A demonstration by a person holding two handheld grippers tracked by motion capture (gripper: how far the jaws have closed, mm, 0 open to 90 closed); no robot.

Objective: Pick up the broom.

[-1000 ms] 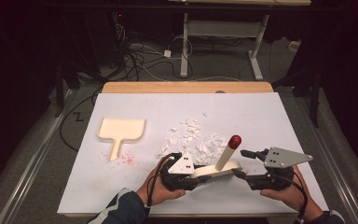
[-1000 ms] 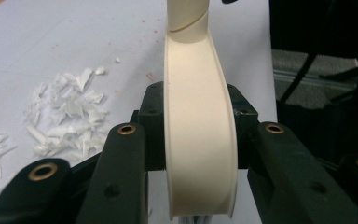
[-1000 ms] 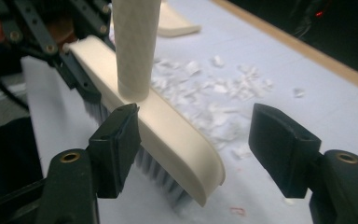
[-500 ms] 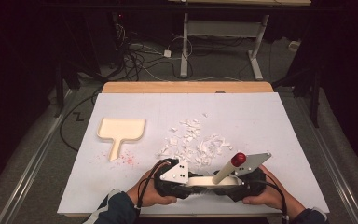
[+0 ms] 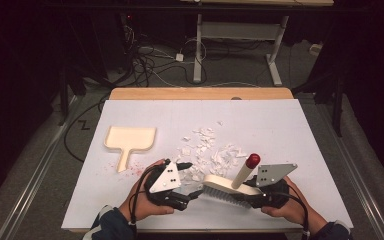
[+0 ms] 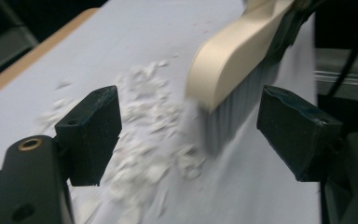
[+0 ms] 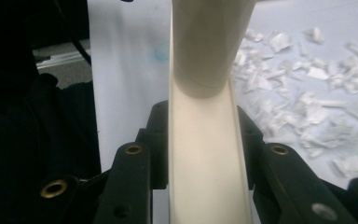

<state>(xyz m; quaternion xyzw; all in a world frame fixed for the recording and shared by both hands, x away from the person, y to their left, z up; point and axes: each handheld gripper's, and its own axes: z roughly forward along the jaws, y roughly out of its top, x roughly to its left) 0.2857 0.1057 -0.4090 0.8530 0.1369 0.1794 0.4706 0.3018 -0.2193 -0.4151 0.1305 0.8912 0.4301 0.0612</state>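
Observation:
A cream hand brush (image 5: 224, 184) with pale bristles and a red-tipped handle (image 5: 252, 161) stands on the white sheet near the front edge. My right gripper (image 5: 254, 194) is shut on the brush's right end; in the right gripper view its jaws clamp the cream back (image 7: 205, 158) below the round handle (image 7: 209, 42). My left gripper (image 5: 192, 180) stands open just left of the brush, apart from it. In the left gripper view the brush (image 6: 233, 60) hangs ahead of the open gripper (image 6: 186, 135), with white paper scraps (image 6: 144, 121) beneath.
A heap of torn paper scraps (image 5: 207, 150) lies just beyond the brush. A cream dustpan (image 5: 130, 140) rests at the left, handle toward me, with red specks by it. The white sheet (image 5: 290, 130) covers a wooden table (image 5: 200, 93); cables and desk legs lie beyond.
My right gripper came in from the right and closed on the brush. My left gripper, which was at the brush before, has opened and drawn back to the left.

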